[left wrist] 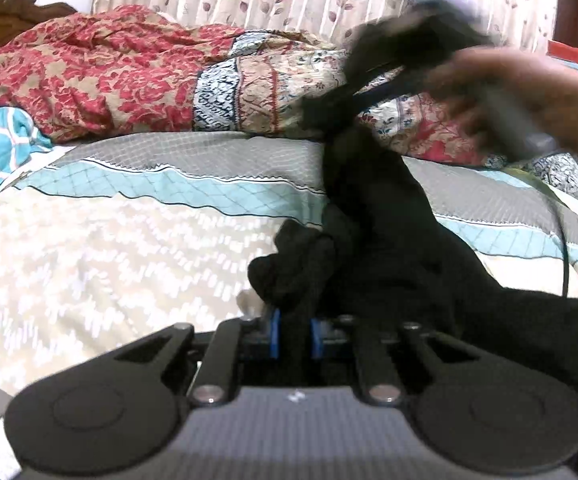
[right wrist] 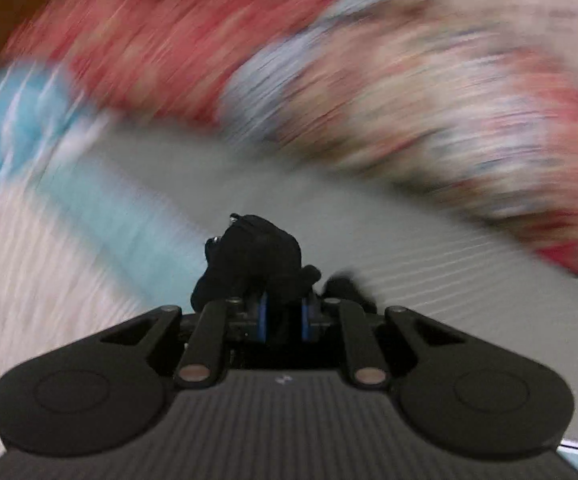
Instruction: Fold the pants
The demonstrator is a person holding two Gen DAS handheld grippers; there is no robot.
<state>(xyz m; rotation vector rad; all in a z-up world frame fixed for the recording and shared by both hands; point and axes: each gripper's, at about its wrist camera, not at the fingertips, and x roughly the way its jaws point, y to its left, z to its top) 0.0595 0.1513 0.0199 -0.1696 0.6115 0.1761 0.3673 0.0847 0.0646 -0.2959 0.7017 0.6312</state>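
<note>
The black pants (left wrist: 373, 236) hang bunched above the bedsheet (left wrist: 109, 264), lifted clear of it in front of the red floral quilt (left wrist: 101, 76). Your left gripper (left wrist: 293, 338) is clamped on one bunch of the fabric. Your right gripper (right wrist: 285, 316) pinches another bunch, higher and nearer the quilt.

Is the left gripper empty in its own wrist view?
No: the left gripper has black pants fabric bunched between its blue pads.
</note>
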